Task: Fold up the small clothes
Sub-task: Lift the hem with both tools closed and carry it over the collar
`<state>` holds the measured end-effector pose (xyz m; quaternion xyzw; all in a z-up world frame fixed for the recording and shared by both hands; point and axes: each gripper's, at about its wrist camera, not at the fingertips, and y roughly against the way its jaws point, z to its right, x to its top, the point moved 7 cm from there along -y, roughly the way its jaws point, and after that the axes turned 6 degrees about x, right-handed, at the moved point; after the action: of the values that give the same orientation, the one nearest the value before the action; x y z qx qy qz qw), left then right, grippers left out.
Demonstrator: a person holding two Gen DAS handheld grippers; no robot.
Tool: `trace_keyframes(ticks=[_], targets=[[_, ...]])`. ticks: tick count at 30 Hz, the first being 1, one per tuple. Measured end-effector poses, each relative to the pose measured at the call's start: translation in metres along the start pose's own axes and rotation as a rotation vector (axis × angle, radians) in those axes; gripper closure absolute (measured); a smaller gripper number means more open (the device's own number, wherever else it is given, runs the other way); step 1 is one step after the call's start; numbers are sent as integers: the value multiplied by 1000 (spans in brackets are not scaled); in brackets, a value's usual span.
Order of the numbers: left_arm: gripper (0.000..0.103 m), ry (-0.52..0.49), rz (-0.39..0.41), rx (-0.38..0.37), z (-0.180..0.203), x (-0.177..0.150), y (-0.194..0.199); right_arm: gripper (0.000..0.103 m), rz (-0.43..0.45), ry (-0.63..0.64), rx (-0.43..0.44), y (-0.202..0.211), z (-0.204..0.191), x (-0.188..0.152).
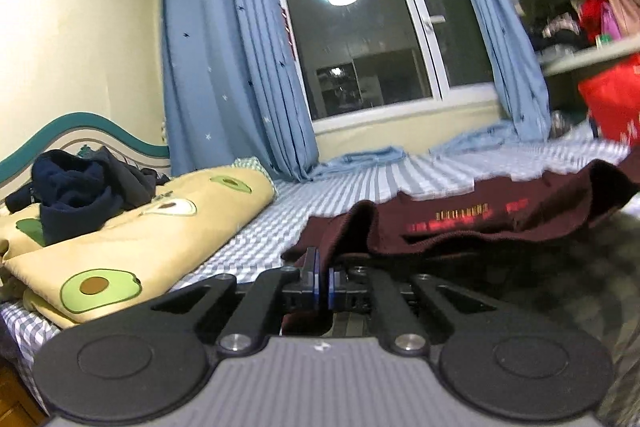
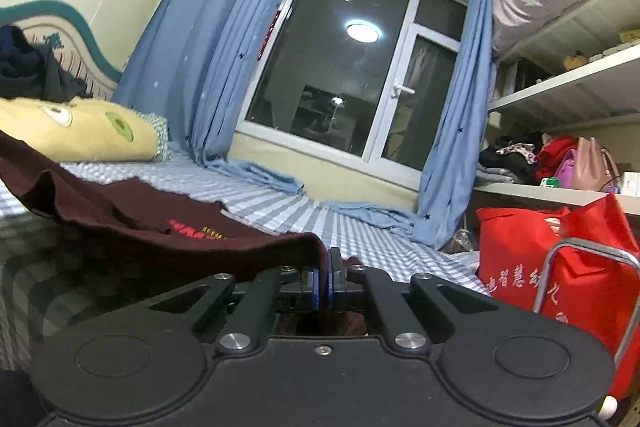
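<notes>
The left tongs [image 1: 323,283] are pinching one edge of the dark maroon knit garment with red lettering [image 1: 460,223], pads clamped together on the cloth. The right tongs [image 2: 324,279] are gripping its opposite edge just as tightly, so the garment is hanging stretched between them, sagging above the blue-and-white checked bed sheet [image 2: 288,207]. A folded yellow avocado-print quilt [image 1: 132,239] is lying by the headboard.

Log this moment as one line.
left gripper: shut on maroon garment | right gripper: shut on maroon garment | garment: lifted over checked bedsheet
</notes>
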<state>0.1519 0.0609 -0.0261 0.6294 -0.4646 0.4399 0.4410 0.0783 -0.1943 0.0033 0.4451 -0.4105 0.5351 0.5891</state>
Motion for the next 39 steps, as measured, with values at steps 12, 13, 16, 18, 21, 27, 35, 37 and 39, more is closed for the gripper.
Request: trace_keyframes(ticks=[12,13,16,18,21,27,35,37,39], targets=[[100,141,140,4,-59,59,109,101,218,33,-35,111,21,66],[100,151,151,0,-62,64,116,101,231,32,-36,118,22,70],[100,163,164,-14,-65,73,127,101,245,22,-37,129,26,79],[100,172,158,-28,-65,77,123,101,244,24,-36,125,28,82],[100,150,156,-27,-65,87,106,100,234,36,-36,103,33,87],[100,69,98,-34,-50,120,36,100,157,-3,1,14,53,102],[100,-87,-35,-59,-11,150,-100,100,36,-20,45,-125,72,100],[100,-124,-80,-76,1,150,-132,100,-12,-46,59,-160,75,91],[100,-141,-135,-97,12,143,-165,100,-66,-71,73,-191,76,80]])
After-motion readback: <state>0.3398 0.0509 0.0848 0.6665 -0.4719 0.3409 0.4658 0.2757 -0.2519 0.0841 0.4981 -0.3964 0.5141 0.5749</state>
